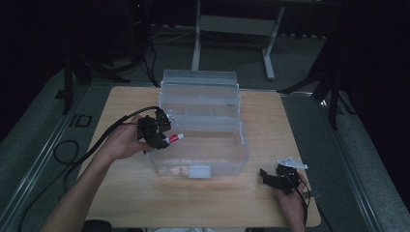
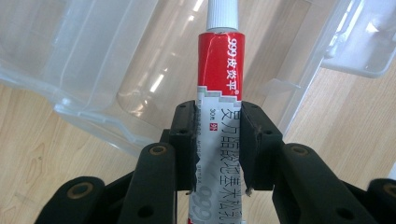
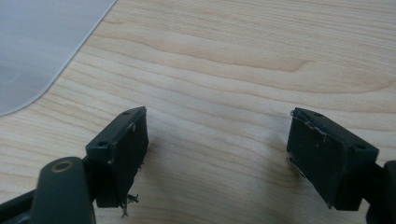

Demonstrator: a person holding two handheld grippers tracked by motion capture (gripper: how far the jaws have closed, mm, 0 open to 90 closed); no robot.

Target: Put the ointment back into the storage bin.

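Note:
A red and white ointment tube (image 2: 219, 107) with a white ribbed cap is pinched between the jaws of my left gripper (image 2: 217, 140). In the high view my left gripper (image 1: 162, 137) holds the tube (image 1: 175, 138) over the left rim of a clear plastic box (image 1: 203, 145), cap pointing into the box. The box's lid stands open behind it. My right gripper (image 1: 273, 178) rests near the table's front right, well apart from the box. In its own view my right gripper (image 3: 217, 149) stands open over bare wood, nothing between its pads.
The box sits mid-table on a light wooden table (image 1: 125, 193); a corner of clear plastic (image 3: 42, 51) shows at the right gripper view's upper left. A metal table frame (image 1: 232, 29) and dark stands are on the floor beyond.

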